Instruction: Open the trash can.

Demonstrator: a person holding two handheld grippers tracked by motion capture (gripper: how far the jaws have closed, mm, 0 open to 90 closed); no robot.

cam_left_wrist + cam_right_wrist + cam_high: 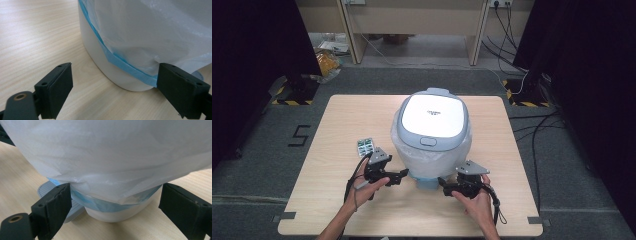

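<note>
Bin [432,131] | bag [432,155] hides body | base [112,213] visible | jaws apart

Bright, even light from overhead; glare blows out the lid [432,116]. Dark curtains [257,60] flank the bench [337,125]. Close-ups run soft, fingers [56,90] slightly blurred.

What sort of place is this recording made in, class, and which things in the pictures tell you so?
Probably a lab or test room set up for recording. A lone wooden table stands on grey carpet between black curtains, yellow-and-black tape marks the floor, and loose cables run to wall sockets.
</note>
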